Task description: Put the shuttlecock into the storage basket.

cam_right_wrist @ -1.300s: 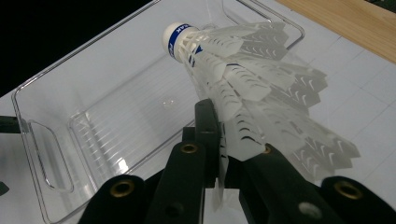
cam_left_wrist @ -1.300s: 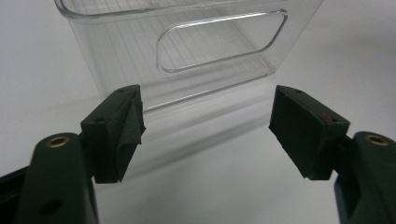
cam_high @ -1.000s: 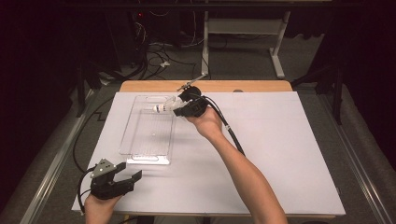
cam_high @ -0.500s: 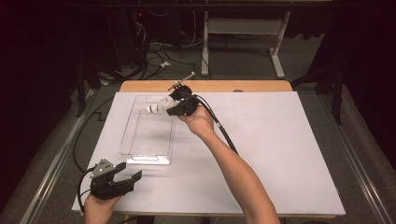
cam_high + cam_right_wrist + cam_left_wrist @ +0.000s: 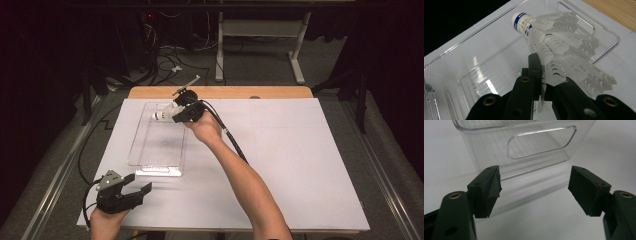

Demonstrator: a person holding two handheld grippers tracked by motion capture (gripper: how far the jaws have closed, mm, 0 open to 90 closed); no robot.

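A white feather shuttlecock [image 5: 549, 42] with a blue band on its cork is pinched by its skirt in my right gripper [image 5: 544, 75], which is shut on it. In the high view the shuttlecock [image 5: 162, 115] hangs over the far end of a clear plastic bin [image 5: 145, 155], cork pointing left, held by the right gripper [image 5: 176, 114]. The bin's inside [image 5: 474, 75] lies below it. My left gripper [image 5: 142, 189] rests near the table's front left corner, open, nothing between its jaws. Its own view faces the bin's near end wall [image 5: 524, 147], with the left gripper [image 5: 534, 185] short of it.
White paper [image 5: 300, 165] covers most of the wooden table [image 5: 230, 92]. A black cable [image 5: 235, 142] trails from the right gripper along the forearm. Beyond the table's far edge are a white frame's legs [image 5: 300, 55] and loose cables [image 5: 165, 55] on the floor.
My right gripper has carried the shuttlecock to the left, from the bin's right rim to over the bin's far end. The left gripper has stayed put.
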